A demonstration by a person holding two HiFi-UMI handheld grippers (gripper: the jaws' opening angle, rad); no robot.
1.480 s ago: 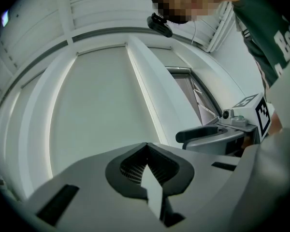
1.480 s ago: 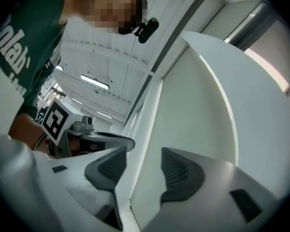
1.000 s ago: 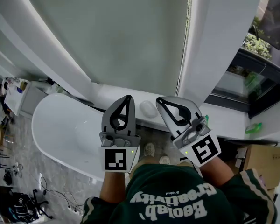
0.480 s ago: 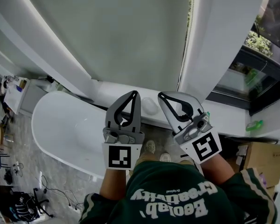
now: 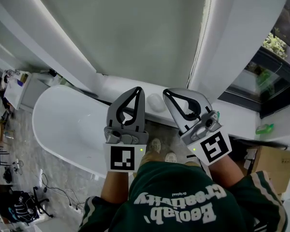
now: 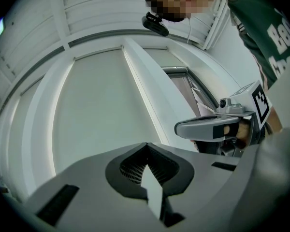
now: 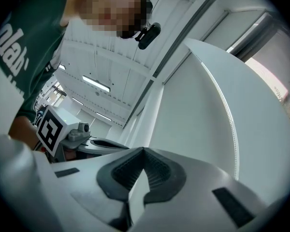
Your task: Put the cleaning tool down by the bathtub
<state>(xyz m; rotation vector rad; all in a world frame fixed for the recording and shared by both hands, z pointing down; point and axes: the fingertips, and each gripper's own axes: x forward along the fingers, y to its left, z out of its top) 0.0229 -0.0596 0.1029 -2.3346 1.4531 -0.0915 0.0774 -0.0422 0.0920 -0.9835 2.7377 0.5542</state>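
Seen from above, a person in a green top stands beside a white bathtub (image 5: 55,124), which curves away to the left below them. They hold the left gripper (image 5: 137,90) and the right gripper (image 5: 167,93) side by side at chest height, near each other but not touching. Each gripper's own view shows its jaws pressed together tip to tip with nothing between them, so both are empty. No view shows a cleaning tool in either gripper. A pale rounded object (image 5: 154,111) lies on the white ledge (image 5: 234,122) just behind the tub's near end, between the two grippers in this view. It may be the tool, already set down, but it is too small and plain to say for certain. If it is, it looks small, smooth and hard-shelled. That suggests it is light and rigid but apt to slip from the pads. The safest hold would be across its narrower sides, low on the body, with firm and even pressure. The person's shoes (image 5: 155,153) show on the floor below.
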